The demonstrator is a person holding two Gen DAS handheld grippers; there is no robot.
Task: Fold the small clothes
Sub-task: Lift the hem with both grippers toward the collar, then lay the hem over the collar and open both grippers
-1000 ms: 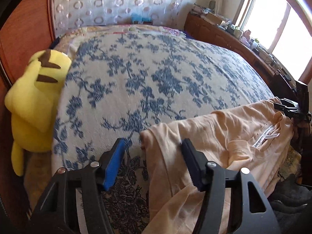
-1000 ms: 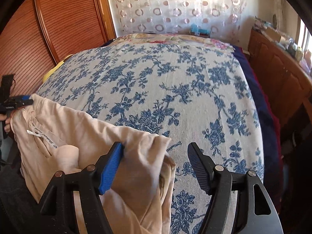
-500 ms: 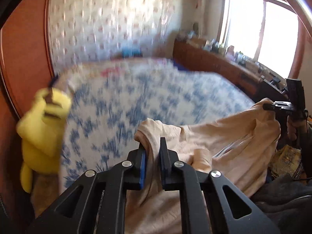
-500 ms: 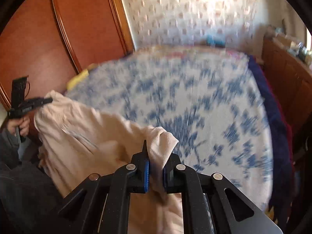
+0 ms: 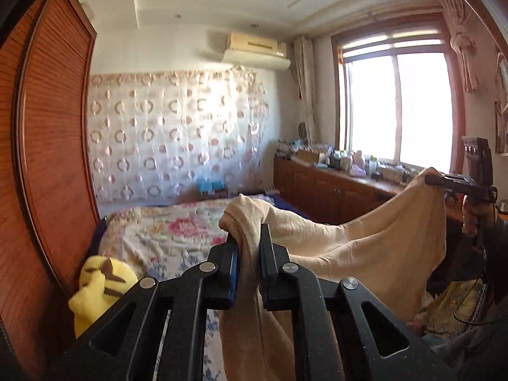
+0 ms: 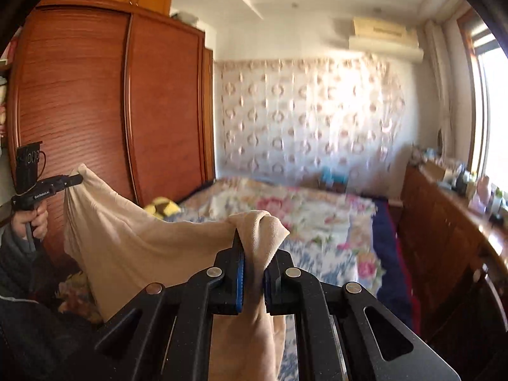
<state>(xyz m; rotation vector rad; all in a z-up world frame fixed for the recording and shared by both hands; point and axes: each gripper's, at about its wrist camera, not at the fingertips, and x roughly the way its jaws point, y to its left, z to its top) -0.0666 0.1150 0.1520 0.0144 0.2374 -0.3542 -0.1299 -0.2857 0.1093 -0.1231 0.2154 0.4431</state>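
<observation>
- This is a bedroom in a home.
- A big bed with a flowery blue and pink cover (image 5: 177, 231) fills it.
- A tall brown wooden wardrobe (image 6: 104, 111) stands beside the bed.
- A yellow soft toy (image 5: 98, 285) sits there.

Showing as plain peach-beige: garment (image 5: 374, 247). Showing as black with blue pads: left gripper (image 5: 248, 273) and right gripper (image 6: 254, 277). Displaying white ground with blue floral print, plus pink and green flowers farther back: bedspread (image 6: 317, 216). Showing as yellow with brown markings: plush toy (image 5: 98, 285). Showing as reddish-brown, finely ribbed: wardrobe (image 6: 95, 111). Carrying white with beige ring pattern: curtain (image 5: 177, 133).
</observation>
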